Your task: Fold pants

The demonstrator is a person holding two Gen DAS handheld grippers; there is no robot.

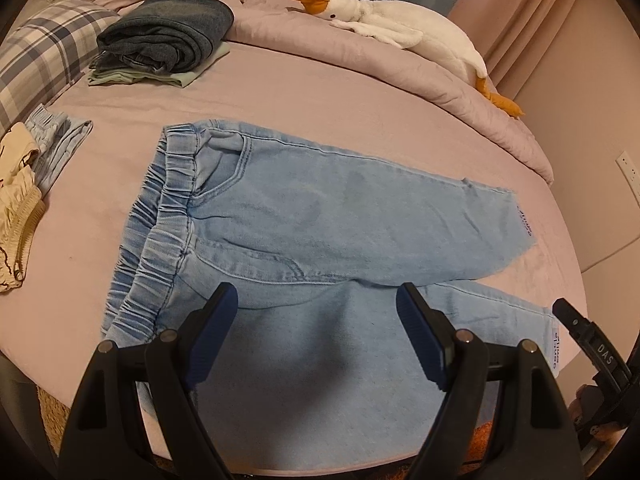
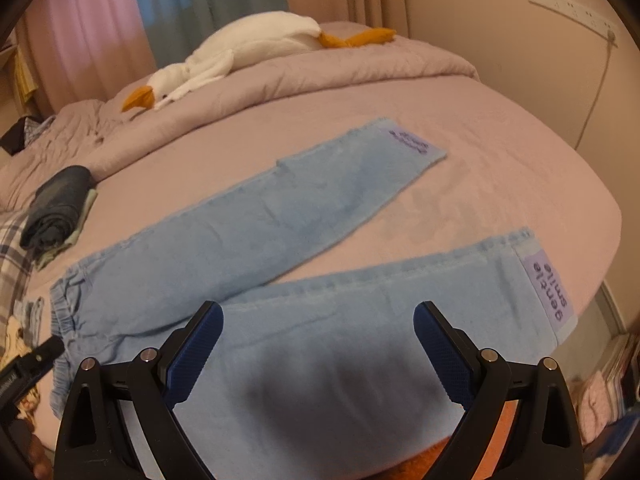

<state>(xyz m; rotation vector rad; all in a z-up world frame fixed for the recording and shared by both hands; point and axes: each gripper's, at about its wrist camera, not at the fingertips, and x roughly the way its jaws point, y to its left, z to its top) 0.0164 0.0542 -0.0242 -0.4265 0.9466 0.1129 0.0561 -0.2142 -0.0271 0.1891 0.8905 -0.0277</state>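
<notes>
Both grippers, left (image 1: 316, 300) and right (image 2: 318, 320), hover with jaws spread wide and empty above the near leg of the pants (image 1: 320, 216). These lie flat on the bed (image 1: 280, 92), legs splayed, likely for folding leg over leg.

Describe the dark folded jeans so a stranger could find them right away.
Start at the pink bed and look toward the plaid pillow. Beside it sits a small stack: the dark jeans lie on a pale green garment. They are far darker than the light blue pants spread flat mid-bed.
</notes>
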